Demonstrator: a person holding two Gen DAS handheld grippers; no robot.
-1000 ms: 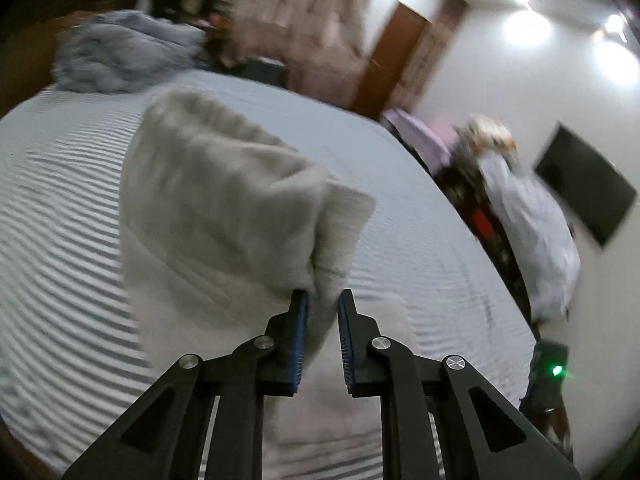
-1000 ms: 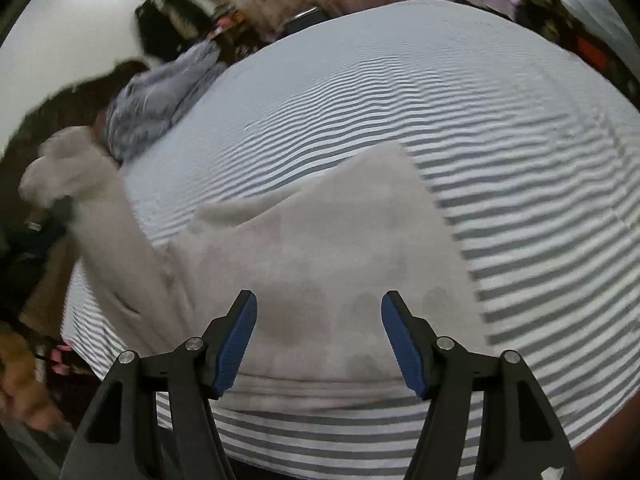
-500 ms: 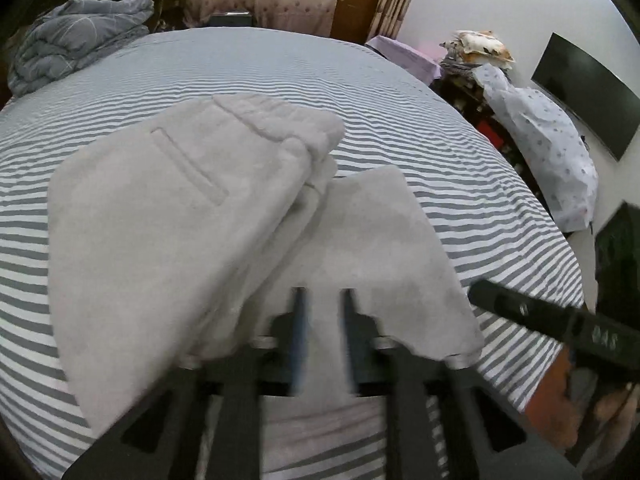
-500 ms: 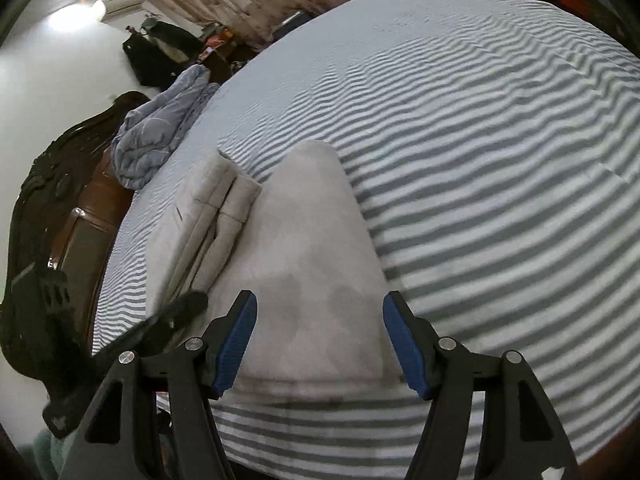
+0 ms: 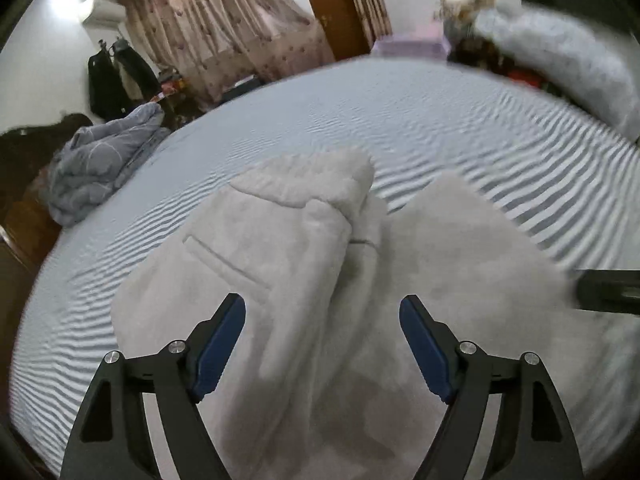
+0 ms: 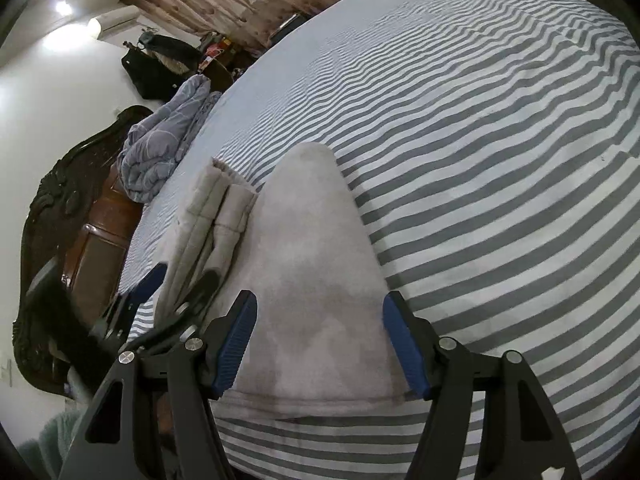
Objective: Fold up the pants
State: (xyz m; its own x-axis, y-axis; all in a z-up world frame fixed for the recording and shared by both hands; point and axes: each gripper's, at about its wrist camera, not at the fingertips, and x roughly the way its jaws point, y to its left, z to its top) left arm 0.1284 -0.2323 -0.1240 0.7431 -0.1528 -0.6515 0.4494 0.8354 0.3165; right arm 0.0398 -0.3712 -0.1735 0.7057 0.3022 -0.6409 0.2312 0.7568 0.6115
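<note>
Pale grey fleece pants [image 5: 440, 264] lie on the striped bed sheet [image 5: 420, 120]. One part is folded over on the left, its pocket seam [image 5: 224, 260] facing up. My left gripper [image 5: 322, 320] hangs just above the fold. Its jaws are opening and its pads touch nothing. In the right wrist view the pants [image 6: 312, 240] lie flat under my right gripper [image 6: 320, 312]. That gripper stands open over the near edge of the cloth, gripping nothing. The left gripper [image 6: 178, 282] shows beside it, over the folded part [image 6: 216, 216].
A crumpled grey duvet [image 5: 100, 160] lies at the bed's far left corner, by the dark carved headboard [image 6: 60, 220]. Curtains [image 5: 224, 28] and hanging coats [image 5: 116, 80] stand beyond the bed. A bagged bundle [image 5: 560, 52] sits off the right side.
The left gripper, shut on a raised bunch of the pants a second ago, has let go and opened. That part now lies folded on the bed. Both hands have come lower.
</note>
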